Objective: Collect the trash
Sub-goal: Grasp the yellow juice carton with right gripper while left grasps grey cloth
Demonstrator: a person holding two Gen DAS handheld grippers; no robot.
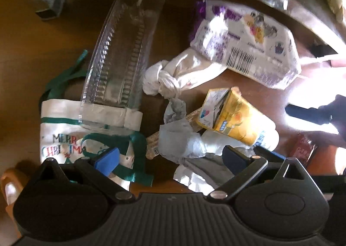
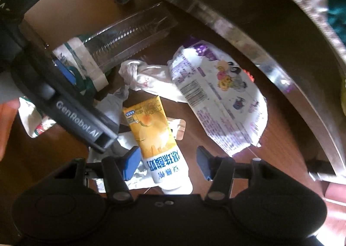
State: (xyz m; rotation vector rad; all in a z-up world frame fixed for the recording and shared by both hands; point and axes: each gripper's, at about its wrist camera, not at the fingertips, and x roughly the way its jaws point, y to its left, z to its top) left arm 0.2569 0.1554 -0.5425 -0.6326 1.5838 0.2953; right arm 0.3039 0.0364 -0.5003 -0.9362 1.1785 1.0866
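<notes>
Collection appears barely begun: yellow carton [image 2: 151, 125], purple-printed wrapper [image 2: 218, 99], knotted bag [image 1: 173, 75] and clear tray [image 1: 123, 51] all lie on the desk [image 1: 26, 68]. Left hand-held gripper [image 1: 170, 159] and right hand-held gripper [image 2: 168, 159] both stand apart, holding nothing.

We seem to be in a home, low on a brown wooden floor [image 1: 19, 55]. Beside a metal furniture leg [image 1: 46, 2] lie household leftovers: a Christmas gift bag [image 1: 62, 135], a yellow drink carton [image 2: 151, 125] (Chinese lettering), a snack wrapper [image 2: 222, 103].
</notes>
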